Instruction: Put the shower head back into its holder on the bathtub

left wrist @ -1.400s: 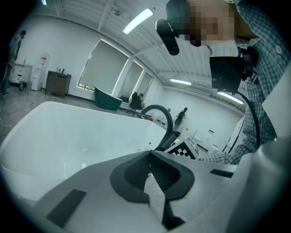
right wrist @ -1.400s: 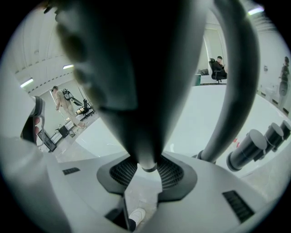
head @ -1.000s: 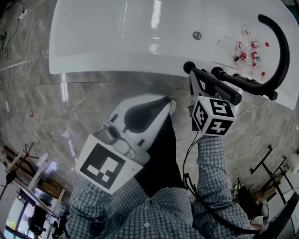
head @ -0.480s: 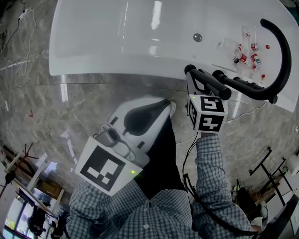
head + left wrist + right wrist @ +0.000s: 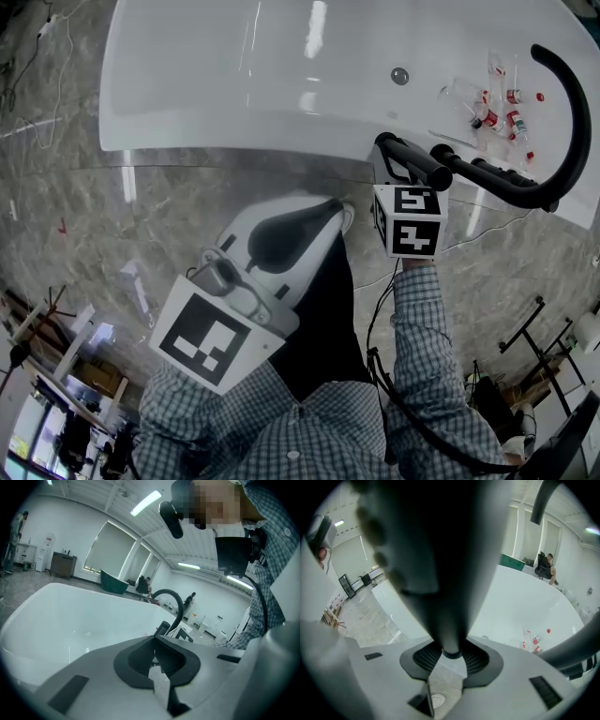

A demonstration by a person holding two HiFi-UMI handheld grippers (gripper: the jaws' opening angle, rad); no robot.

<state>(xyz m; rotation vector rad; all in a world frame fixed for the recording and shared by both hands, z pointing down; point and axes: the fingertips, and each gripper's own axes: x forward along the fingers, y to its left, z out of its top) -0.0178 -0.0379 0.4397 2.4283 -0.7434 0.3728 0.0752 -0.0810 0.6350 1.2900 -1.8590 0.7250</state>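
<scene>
The right gripper (image 5: 398,176) has its jaws clamped on the black shower head (image 5: 417,164). Its own view shows the ribbed pads (image 5: 424,657) pressing the narrow end of the handle from both sides, while the wide body fills the view above. The head lies slanted over the near rim of the bathtub (image 5: 234,84), toward the tub's right end, beside the straight foot of the curved black spout (image 5: 574,122). The holder probably sits where that foot meets the rim, but the handle and gripper cover the spot, so I cannot pick it out for certain. To do this step well, line the handle's axis up with the cradle first, then lower it straight rather than swinging it in sideways. A grip so near the end lets the heavy part lever about between the pads. Go slowly, and keep it off the small bottles (image 5: 497,108) standing on the rim further right. Let go only once the handle feels seated. The left gripper (image 5: 330,214) hangs on the near side of the tub, out over the floor, with its jaws together on nothing (it could steady the spout if needed).
</scene>
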